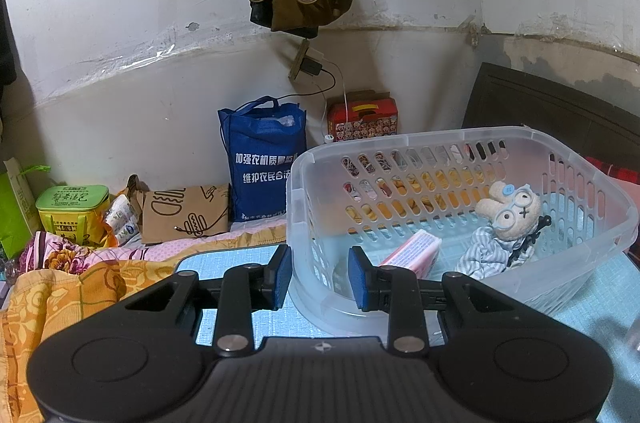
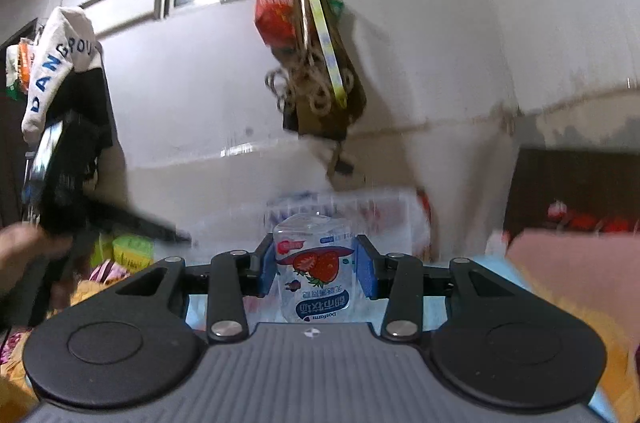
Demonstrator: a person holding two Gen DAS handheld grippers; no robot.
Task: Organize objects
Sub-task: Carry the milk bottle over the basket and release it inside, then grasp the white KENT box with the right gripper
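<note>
Strawberry bottle sits clamped upright in right claw, basket blurred dead ahead, frame centre; left claw half-open, empty, at basket's near wall.

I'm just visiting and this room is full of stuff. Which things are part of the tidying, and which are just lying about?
Part of the job:
- clear basket
- plush toy
- pink packet
- strawberry bottle in the right tool
- left tool, empty

Just lying about:
- blue bag
- green tin
- brown paper bag
</note>
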